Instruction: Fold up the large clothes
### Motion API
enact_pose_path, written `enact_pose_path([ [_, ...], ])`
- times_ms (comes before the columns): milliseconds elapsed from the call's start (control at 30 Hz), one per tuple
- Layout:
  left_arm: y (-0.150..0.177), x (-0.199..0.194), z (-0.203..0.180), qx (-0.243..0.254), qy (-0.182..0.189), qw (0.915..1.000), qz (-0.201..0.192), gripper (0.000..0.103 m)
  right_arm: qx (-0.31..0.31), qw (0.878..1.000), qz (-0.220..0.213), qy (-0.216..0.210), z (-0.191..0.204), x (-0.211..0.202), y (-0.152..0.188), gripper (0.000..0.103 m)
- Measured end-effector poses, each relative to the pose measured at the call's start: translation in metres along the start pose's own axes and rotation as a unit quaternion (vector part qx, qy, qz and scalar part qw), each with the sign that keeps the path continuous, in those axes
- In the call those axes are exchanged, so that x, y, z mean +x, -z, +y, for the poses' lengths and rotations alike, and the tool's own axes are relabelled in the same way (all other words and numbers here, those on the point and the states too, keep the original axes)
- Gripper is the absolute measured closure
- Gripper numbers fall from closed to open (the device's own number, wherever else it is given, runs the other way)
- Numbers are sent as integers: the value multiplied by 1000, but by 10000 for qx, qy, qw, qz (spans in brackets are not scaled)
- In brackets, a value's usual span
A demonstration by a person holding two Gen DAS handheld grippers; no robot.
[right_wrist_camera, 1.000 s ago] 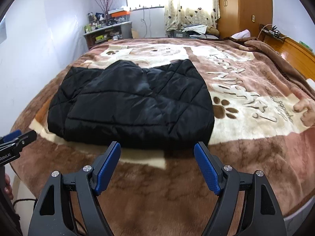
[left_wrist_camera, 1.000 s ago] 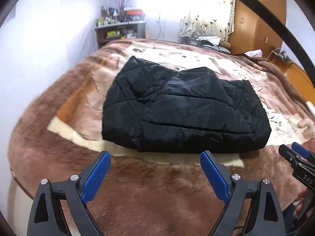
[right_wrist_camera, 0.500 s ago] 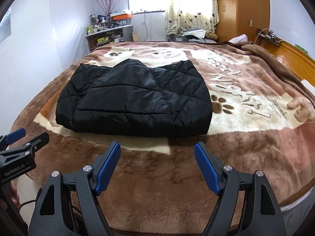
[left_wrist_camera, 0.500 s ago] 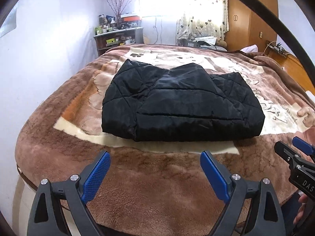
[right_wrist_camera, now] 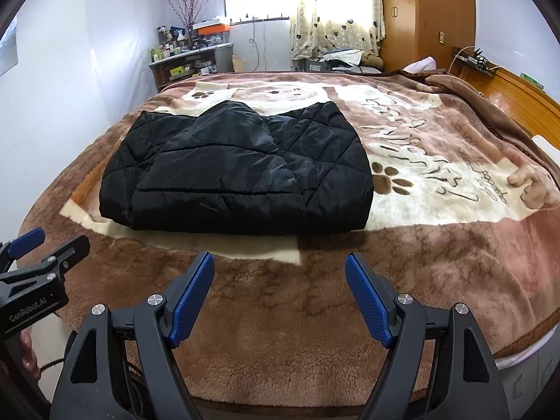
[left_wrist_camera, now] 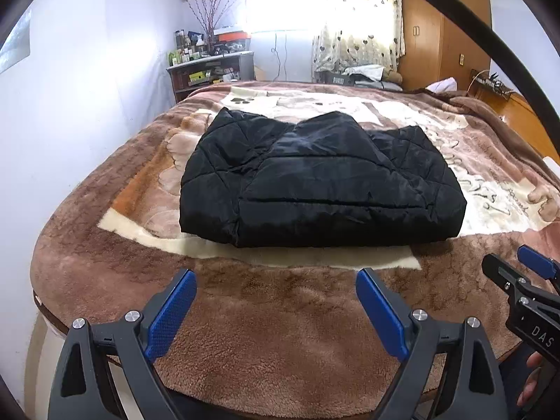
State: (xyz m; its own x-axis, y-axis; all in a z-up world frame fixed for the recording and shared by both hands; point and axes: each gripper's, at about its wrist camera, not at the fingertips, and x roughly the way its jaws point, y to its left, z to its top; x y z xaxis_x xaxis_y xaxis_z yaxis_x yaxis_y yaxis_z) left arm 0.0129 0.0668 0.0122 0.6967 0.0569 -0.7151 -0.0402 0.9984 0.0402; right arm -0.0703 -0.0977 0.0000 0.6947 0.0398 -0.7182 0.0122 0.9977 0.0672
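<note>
A black quilted jacket (left_wrist_camera: 315, 182) lies folded into a compact rectangle on the bed; it also shows in the right wrist view (right_wrist_camera: 238, 171). My left gripper (left_wrist_camera: 276, 301) is open and empty, held above the bed's near edge, well short of the jacket. My right gripper (right_wrist_camera: 280, 287) is open and empty too, also back from the jacket's near edge. Each gripper shows at the side of the other's view: the right gripper (left_wrist_camera: 525, 280) and the left gripper (right_wrist_camera: 38, 252).
A brown and cream plush blanket (left_wrist_camera: 280, 332) covers the bed. A cluttered shelf (left_wrist_camera: 210, 66) stands against the far wall, a curtained window (right_wrist_camera: 336, 10) and a wooden wardrobe (right_wrist_camera: 427, 14) behind, a wooden headboard (right_wrist_camera: 518, 94) at the right.
Both grippers have pulled back and risen away from the jacket toward the bed's near edge. The jacket has stayed folded and still. Both grippers stay open.
</note>
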Motion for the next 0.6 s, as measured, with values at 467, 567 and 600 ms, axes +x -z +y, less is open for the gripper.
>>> enact_pose_path([
  [467, 7, -4, 1, -183, 184, 9997, 8, 10, 6, 10000, 4, -7, 0, -2, 2, 26],
  [567, 8, -4, 2, -207, 103, 9997, -1, 10, 25, 10000, 4, -3, 1, -3, 3, 26],
  [600, 7, -4, 2, -205, 78, 9998, 3, 10, 35, 10000, 2, -1, 1, -3, 4, 26],
])
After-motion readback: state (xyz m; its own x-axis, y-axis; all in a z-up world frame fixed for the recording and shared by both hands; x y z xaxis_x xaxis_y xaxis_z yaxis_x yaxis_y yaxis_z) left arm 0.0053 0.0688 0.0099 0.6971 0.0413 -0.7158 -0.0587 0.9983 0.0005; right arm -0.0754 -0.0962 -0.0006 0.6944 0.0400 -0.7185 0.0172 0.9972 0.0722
